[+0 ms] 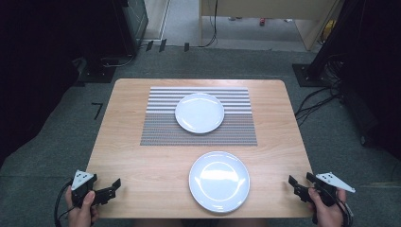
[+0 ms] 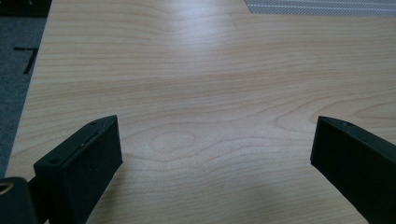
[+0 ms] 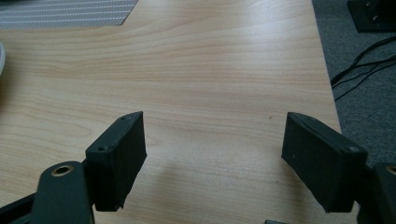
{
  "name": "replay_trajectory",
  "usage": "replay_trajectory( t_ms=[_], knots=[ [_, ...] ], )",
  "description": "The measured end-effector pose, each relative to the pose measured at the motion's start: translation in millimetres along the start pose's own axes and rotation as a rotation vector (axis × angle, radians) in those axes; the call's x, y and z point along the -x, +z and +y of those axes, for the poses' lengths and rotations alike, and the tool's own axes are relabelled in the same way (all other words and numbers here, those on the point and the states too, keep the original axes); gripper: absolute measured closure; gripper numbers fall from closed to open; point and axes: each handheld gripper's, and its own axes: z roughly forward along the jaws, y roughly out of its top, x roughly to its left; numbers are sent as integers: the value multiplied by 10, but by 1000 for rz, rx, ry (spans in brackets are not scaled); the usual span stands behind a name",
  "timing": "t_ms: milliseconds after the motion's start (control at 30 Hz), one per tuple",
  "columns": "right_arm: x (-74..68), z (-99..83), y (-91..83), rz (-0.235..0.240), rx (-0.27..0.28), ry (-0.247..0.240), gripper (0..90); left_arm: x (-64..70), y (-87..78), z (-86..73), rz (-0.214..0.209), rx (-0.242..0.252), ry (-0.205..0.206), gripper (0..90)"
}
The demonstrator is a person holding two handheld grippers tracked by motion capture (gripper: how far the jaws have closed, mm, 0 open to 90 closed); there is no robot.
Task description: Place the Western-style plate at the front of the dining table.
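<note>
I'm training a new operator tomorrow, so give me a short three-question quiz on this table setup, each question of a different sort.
1. True or false: the far plate sits on the striped mat.
2. Multiple choice: the near plate lies on A) the mat, B) the bare table, C) the other plate.
3. Fill in: both the left claw and the right claw are ____, holding nothing.

Key: 1 true. 2 B. 3 open; in both gripper views the jaws stand wide apart over bare wood.
</note>
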Motion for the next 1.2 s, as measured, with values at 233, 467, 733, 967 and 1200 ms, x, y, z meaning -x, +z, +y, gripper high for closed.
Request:
replay_trajectory(
  t_ms=[233,467,733,967,1200],
  knots=[
    [-55,-31,45,-18,-11,-19,206,19,42,-3,18,-32,20,18],
    [-108,-55,56,-46,-14,-63,181,58,73,-3,51,-54,47,18],
    [-193,-72,85,-93,-31,-114,138,152,113,-18,104,-74,114,17],
    [-198,-76,85,-96,-30,-113,135,154,119,-19,110,-69,111,18],
    [-195,-74,88,-101,-32,-110,118,156,119,-24,111,-64,109,18]
  ],
)
